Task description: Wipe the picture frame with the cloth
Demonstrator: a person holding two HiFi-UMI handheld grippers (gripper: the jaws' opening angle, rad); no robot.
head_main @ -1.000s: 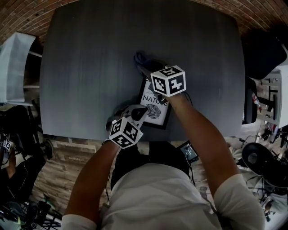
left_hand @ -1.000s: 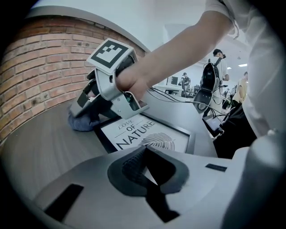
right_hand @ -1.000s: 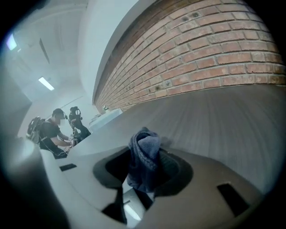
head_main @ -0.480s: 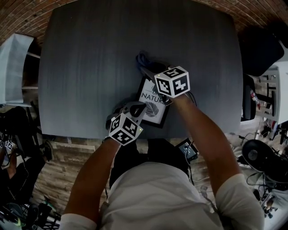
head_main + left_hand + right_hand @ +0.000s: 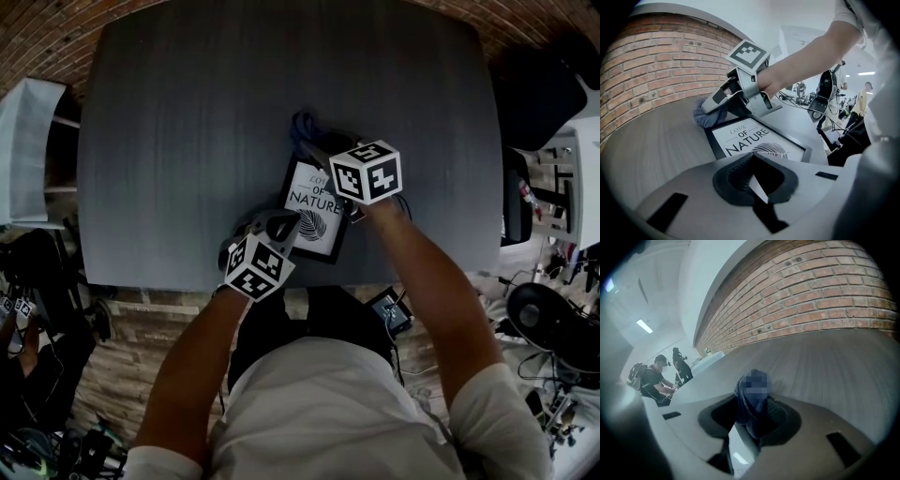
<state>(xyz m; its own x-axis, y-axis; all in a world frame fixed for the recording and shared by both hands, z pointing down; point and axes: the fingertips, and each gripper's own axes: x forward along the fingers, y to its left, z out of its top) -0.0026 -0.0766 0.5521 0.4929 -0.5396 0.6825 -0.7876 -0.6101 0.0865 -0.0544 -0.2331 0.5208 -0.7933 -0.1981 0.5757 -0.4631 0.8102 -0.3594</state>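
Observation:
A black picture frame (image 5: pixel 317 214) with white "LOVE OF NATURE" print lies flat near the front edge of the dark grey table (image 5: pixel 187 131). In the left gripper view the picture frame (image 5: pixel 754 140) lies just ahead of the jaws. My right gripper (image 5: pixel 313 148) is shut on a bunched blue cloth (image 5: pixel 302 124) at the frame's far corner. The cloth (image 5: pixel 752 414) fills its jaws. My left gripper (image 5: pixel 284 224) is shut, with nothing seen between its jaws, and its tip sits over the frame's near left edge. The frame's near corner is hidden behind it.
A white shelf unit (image 5: pixel 33 141) stands left of the table and a black chair (image 5: pixel 539 94) at its right. Cables and gear (image 5: pixel 548 328) lie on the floor at the right. People (image 5: pixel 651 378) stand far off beyond the table.
My right gripper has slid the cloth a little to the right along the frame's far edge, and more of the print shows. The left gripper and the frame have stayed put.

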